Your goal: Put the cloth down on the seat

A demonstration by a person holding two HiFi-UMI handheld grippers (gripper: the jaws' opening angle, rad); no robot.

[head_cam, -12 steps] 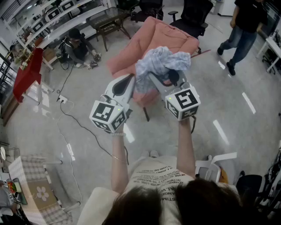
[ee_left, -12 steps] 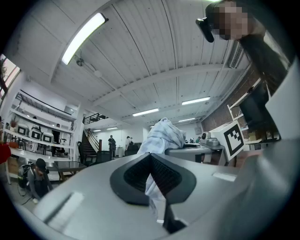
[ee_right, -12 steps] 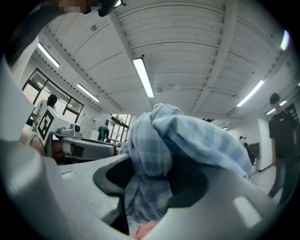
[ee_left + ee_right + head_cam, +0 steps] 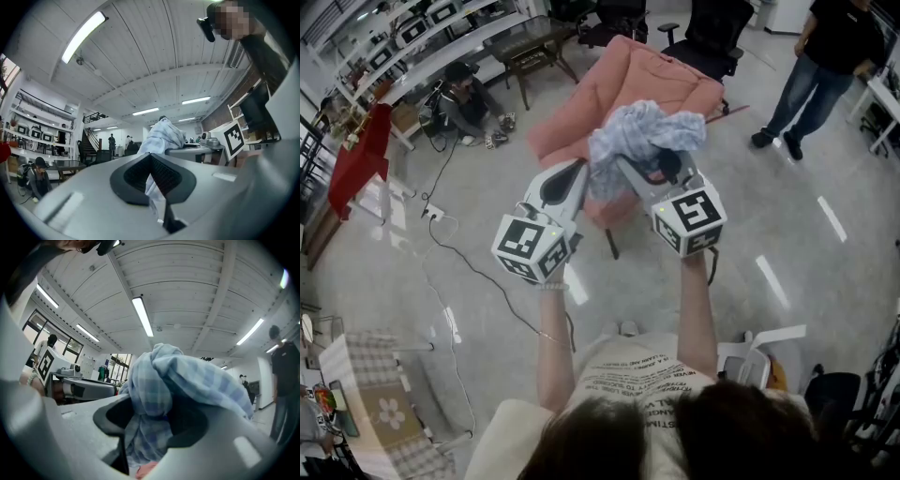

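A crumpled light-blue checked cloth [image 4: 642, 136] hangs bunched between both raised grippers, above a pink armchair [image 4: 654, 75] whose seat it largely hides. My left gripper [image 4: 579, 178] is shut on a thin edge of the cloth [image 4: 165, 135], which runs down between its dark pads [image 4: 138, 176]. My right gripper [image 4: 639, 171] is shut on a thick wad of the cloth [image 4: 159, 390], which fills the gap between its jaws and drapes over the right one. In the gripper views, both grippers point up toward the ceiling.
A person sits on the floor [image 4: 469, 101] at the back left, and another stands [image 4: 820, 66] at the back right. A dark table [image 4: 530, 42] and black office chairs [image 4: 712, 33] stand behind the armchair. A cable [image 4: 478, 272] runs across the floor at left.
The person at the back right has shifted a little to the left and now stands with feet together. Both grippers and the cloth stay where they were.
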